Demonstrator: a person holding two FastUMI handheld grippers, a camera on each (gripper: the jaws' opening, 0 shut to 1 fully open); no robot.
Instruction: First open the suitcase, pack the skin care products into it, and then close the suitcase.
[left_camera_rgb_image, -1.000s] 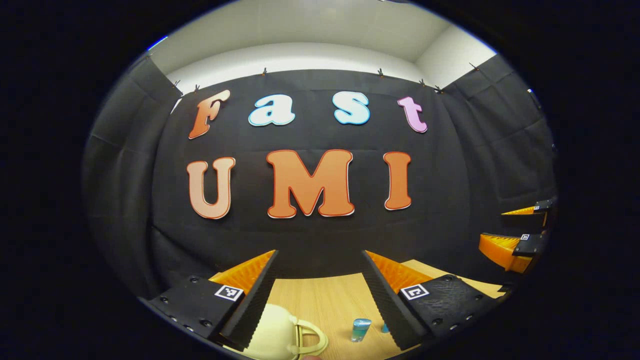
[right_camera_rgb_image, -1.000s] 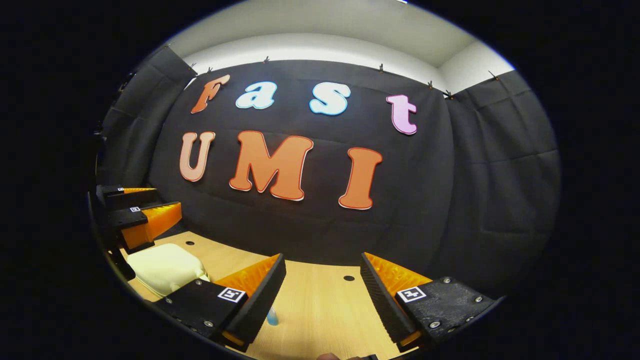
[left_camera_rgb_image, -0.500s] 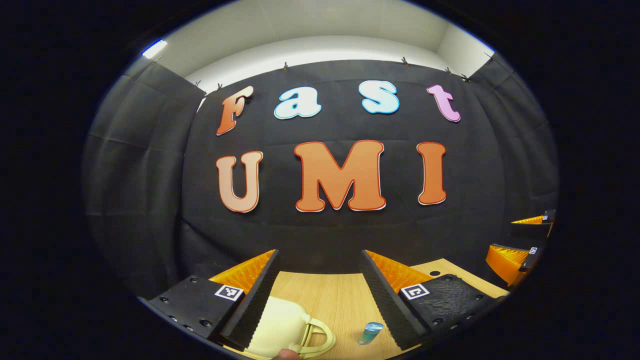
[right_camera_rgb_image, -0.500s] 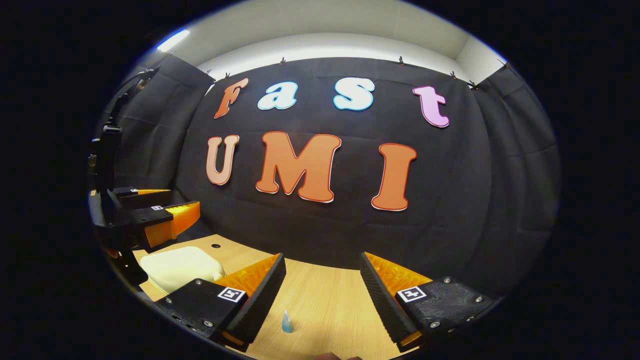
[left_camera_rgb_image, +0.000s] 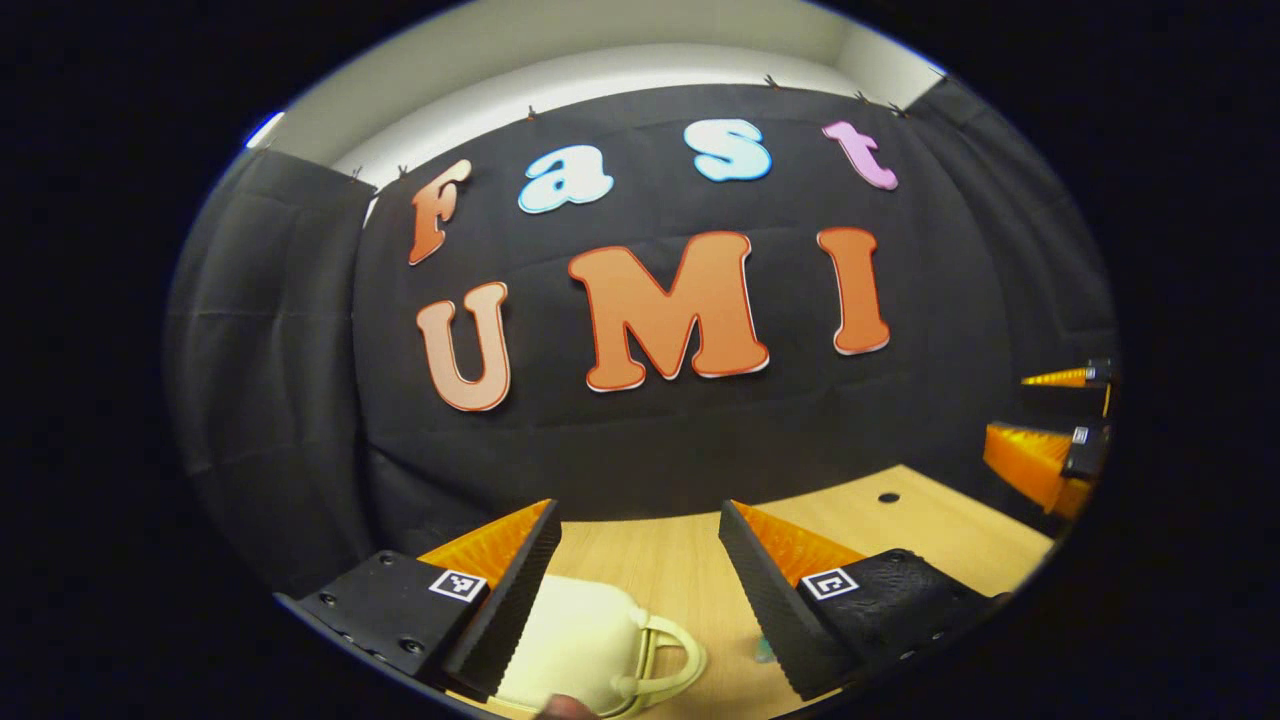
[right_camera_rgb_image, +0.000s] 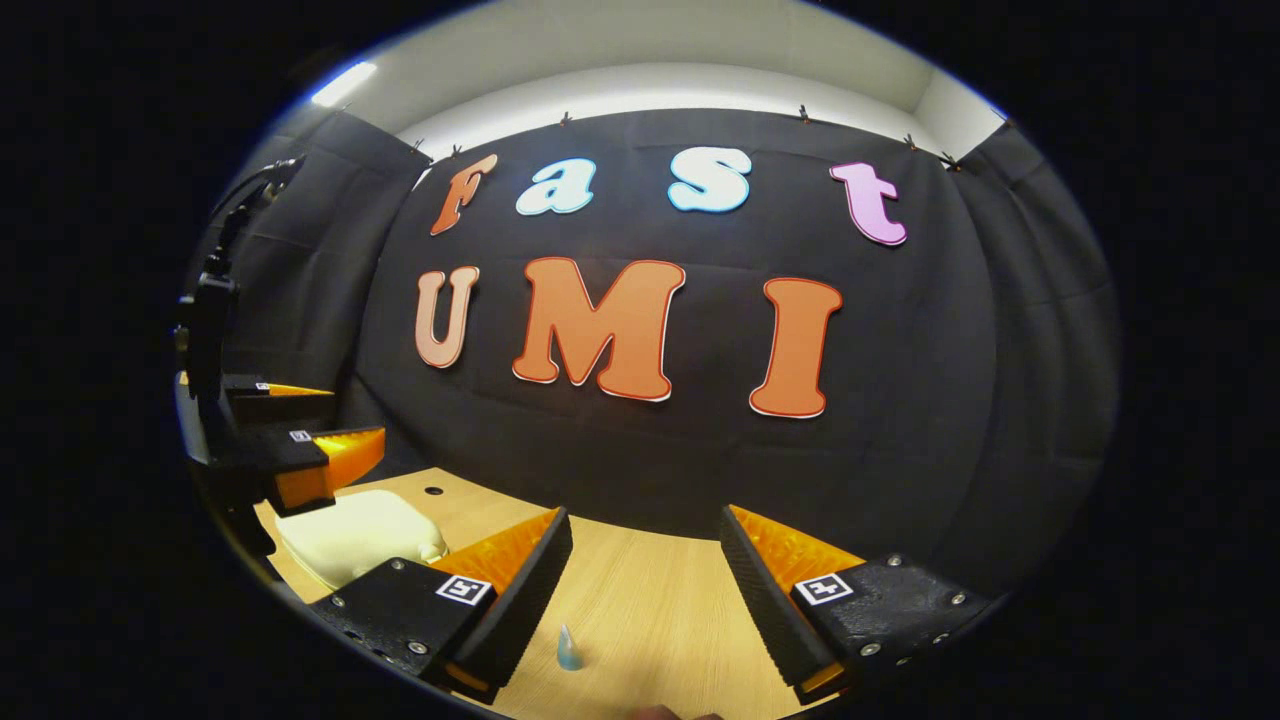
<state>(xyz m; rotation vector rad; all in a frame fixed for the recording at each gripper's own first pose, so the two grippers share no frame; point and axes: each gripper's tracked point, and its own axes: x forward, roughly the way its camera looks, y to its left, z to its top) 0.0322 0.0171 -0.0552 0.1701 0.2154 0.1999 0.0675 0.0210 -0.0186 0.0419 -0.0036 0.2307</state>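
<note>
A small cream suitcase (left_camera_rgb_image: 585, 645) with a looped handle (left_camera_rgb_image: 672, 660) lies shut on the wooden table, just below my open left gripper (left_camera_rgb_image: 635, 535). A sliver of a bluish skin care tube (left_camera_rgb_image: 764, 651) peeks out beside the left gripper's right finger. In the right gripper view the suitcase (right_camera_rgb_image: 355, 530) lies at the left, under the left gripper (right_camera_rgb_image: 300, 450), which hovers above it. My right gripper (right_camera_rgb_image: 645, 550) stands open over the table, with the tip of a blue tube (right_camera_rgb_image: 569, 648) showing between its fingers, low down. Neither gripper holds anything.
The wooden table (right_camera_rgb_image: 640, 610) runs back to the black cloth wall. Small round holes (left_camera_rgb_image: 888, 497) (right_camera_rgb_image: 432, 491) mark the tabletop. My right gripper (left_camera_rgb_image: 1050, 440) shows at the far right of the left gripper view, open, above the table's edge.
The left gripper has tilted and shifted so that the suitcase sits more between its fingers and the tube has slid behind its right finger. The right gripper has hardly moved.
</note>
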